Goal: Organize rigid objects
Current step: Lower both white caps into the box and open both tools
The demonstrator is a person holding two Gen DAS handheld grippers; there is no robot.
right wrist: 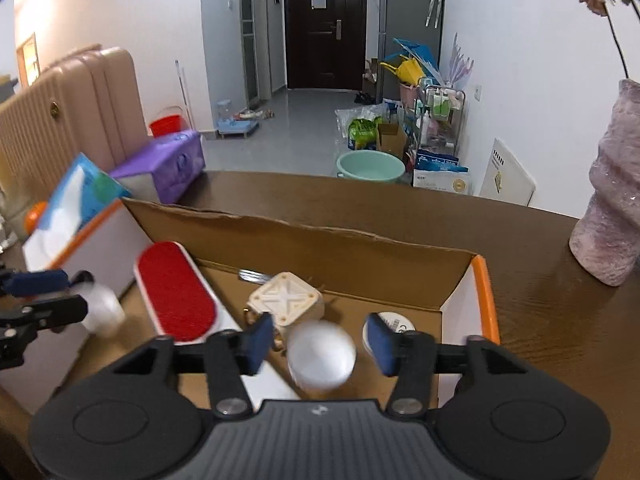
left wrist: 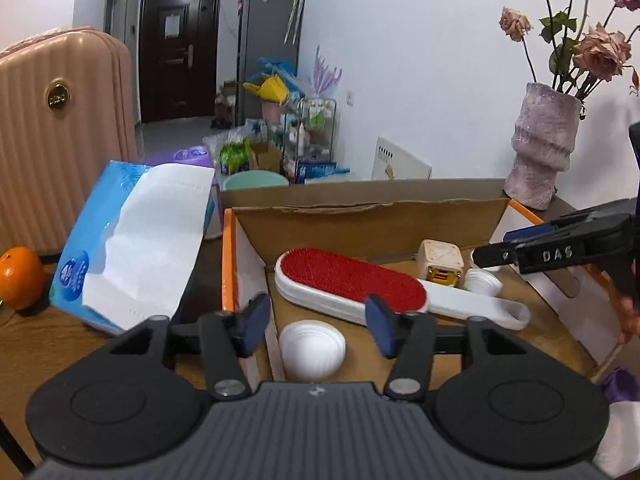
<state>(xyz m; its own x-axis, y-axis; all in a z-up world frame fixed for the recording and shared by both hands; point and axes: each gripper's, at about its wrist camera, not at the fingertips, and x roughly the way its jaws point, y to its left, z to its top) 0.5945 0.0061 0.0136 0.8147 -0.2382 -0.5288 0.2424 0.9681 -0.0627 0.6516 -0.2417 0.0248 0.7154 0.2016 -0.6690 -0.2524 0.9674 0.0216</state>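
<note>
Two claws hang open over the cardboard box (left wrist: 360, 216): "DAS" marks the right gripper (left wrist: 492, 252); ahead of the left gripper (left wrist: 316, 326) lie a lint brush (left wrist: 352, 280) and white cap (left wrist: 312, 350).

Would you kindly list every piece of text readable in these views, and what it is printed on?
"DAS": white letters on the side of the right gripper.
Gold badge on the pink suitcase: lettering too blurred.
Blue tissue pack: logo print too small.
White panel against the wall: marks unreadable.

you're in a home: a dark front door (right wrist: 325, 24) ends the tiled hallway, a pink suitcase (left wrist: 60, 136) stands nearby, and roses fill a vase (left wrist: 540, 148) on the wooden table (right wrist: 540, 312).
</note>
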